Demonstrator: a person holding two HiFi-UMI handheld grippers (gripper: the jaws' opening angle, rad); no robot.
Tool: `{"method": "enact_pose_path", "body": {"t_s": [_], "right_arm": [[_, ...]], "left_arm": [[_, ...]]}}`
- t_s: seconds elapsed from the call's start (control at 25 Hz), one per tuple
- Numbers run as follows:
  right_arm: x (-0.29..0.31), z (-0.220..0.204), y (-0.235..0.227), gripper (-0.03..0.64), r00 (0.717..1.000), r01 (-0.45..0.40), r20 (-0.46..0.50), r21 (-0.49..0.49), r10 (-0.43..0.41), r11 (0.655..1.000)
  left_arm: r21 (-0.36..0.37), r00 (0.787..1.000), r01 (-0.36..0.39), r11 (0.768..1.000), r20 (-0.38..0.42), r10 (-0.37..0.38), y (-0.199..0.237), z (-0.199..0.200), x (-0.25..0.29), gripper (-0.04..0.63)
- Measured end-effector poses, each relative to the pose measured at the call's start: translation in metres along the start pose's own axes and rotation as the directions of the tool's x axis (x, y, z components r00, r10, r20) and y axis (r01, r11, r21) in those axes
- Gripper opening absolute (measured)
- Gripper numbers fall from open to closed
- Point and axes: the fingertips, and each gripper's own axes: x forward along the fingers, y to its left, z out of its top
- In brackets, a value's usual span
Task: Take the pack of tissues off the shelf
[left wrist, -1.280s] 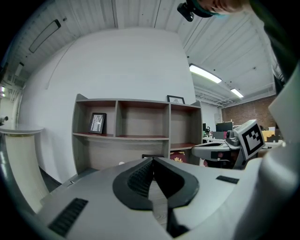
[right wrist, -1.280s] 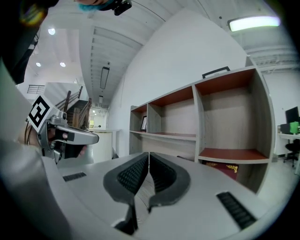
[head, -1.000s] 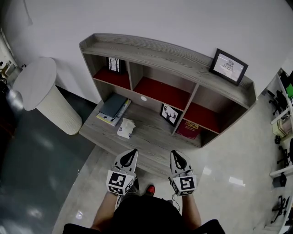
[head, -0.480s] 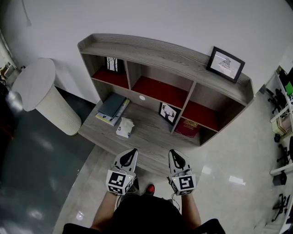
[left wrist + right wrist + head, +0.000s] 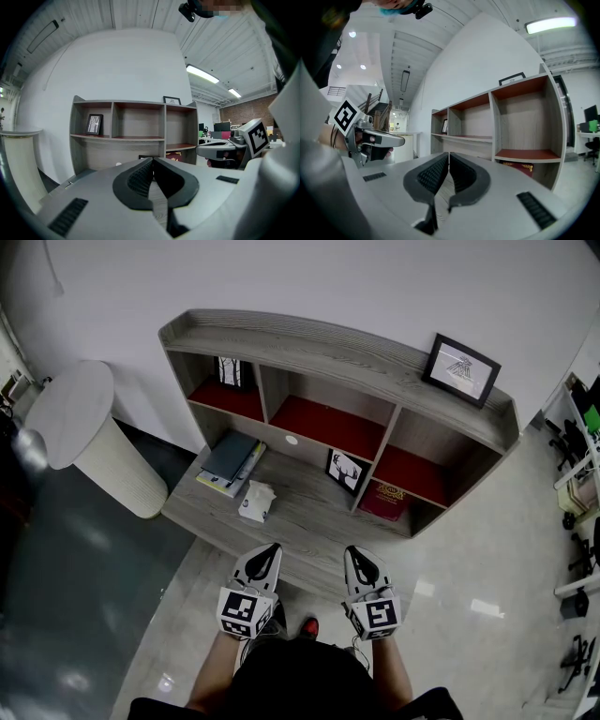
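Barely anything shifted: left gripper [image 5: 271, 552], right gripper [image 5: 353, 553] hover before grey wooden shelf unit [image 5: 337, 343], both clenched, empty. On shelf ledge, left part: white soft tissue pack [image 5: 256, 502]. Risk: unopened jaws shove pack away.

Black top [image 5: 281, 679], black ribbed fingers [image 5: 135, 179], marker cubes [image 5: 241, 612]

At frame centre, the lower shelf board [image 5: 302, 517] lies bare below and right of the pack of tissues [image 5: 257, 502], bounded by the stack of books [image 5: 231, 463] at upper left, the small framed picture [image 5: 345, 472] at right, and the white cylinder [image 5: 89, 432] at far left.
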Motion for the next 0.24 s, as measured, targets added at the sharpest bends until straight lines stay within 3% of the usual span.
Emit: {"method": "enact_pose_path", "body": {"t_s": [0.24], "right_arm": [[0.0006,0.0103,0.0043,0.034,1.0,0.0,0.0,0.027,0.0,1.0]], "left_arm": [[-0.007,1.0,-0.001,1.0,-0.004,0.001,0.0012,-0.0017,0.0003,0.008]]}}
